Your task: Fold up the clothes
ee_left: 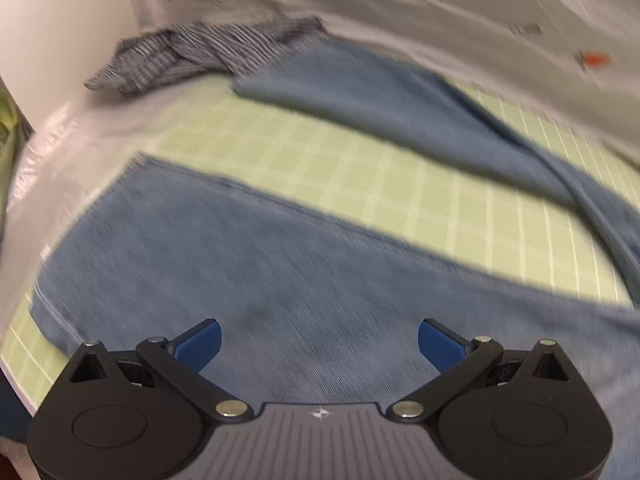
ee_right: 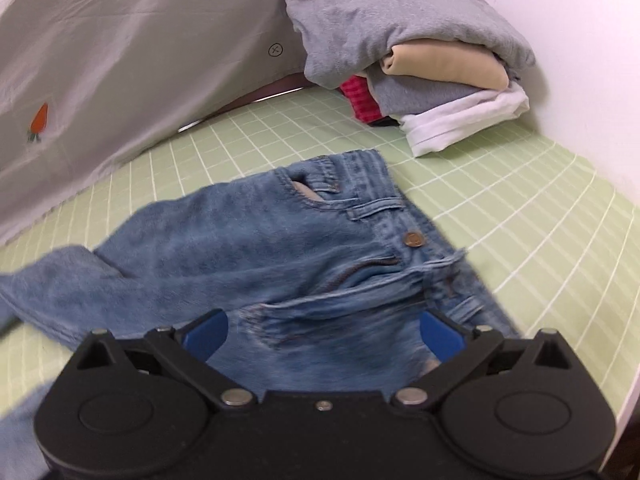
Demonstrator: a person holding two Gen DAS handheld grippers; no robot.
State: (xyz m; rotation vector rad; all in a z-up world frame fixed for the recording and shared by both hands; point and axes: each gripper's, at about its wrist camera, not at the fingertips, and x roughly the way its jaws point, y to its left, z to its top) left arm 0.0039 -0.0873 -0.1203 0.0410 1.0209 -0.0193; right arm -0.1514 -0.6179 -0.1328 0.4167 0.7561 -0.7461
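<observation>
1. Jeans (ee_right: 280, 248): blue denim lying spread on the green gridded mat (ee_right: 520, 208) that covers the tabletop; the right wrist view shows the waistband at 12 o'clock of the garment, with a copper button (ee_right: 413, 239), open fly and a front pocket.
2. Left tongs (ee_left: 319, 344): both blue fingers spread wide apart, nothing between them, poised above one denim leg (ee_left: 248, 264); whether they touch the cloth cannot be told.
3. Right tongs (ee_right: 323, 336): blue fingers likewise spread wide, gripping nothing, over the fly area of the jeans.
4. Left wrist view only: the two legs run apart with a strip of mat between them, the second leg (ee_left: 380, 96) reaching toward 11 o'clock; a crumpled striped garment (ee_left: 192, 56) lies at 11 o'clock, just beyond that leg's end. This frame is blurred.
5. Right wrist view only: a stack of folded clothes (ee_right: 420, 60) at 1 o'clock against the white wall (ee_right: 560, 40), well apart from the jeans: grey on top, then beige, grey, white, with red-pink fabric at the side.
6. Both views: a grey printed sheet (ee_right: 120, 60) with small carrot motifs hangs along the far edge of the mat.
7. Containers: none is visible in either view.
</observation>
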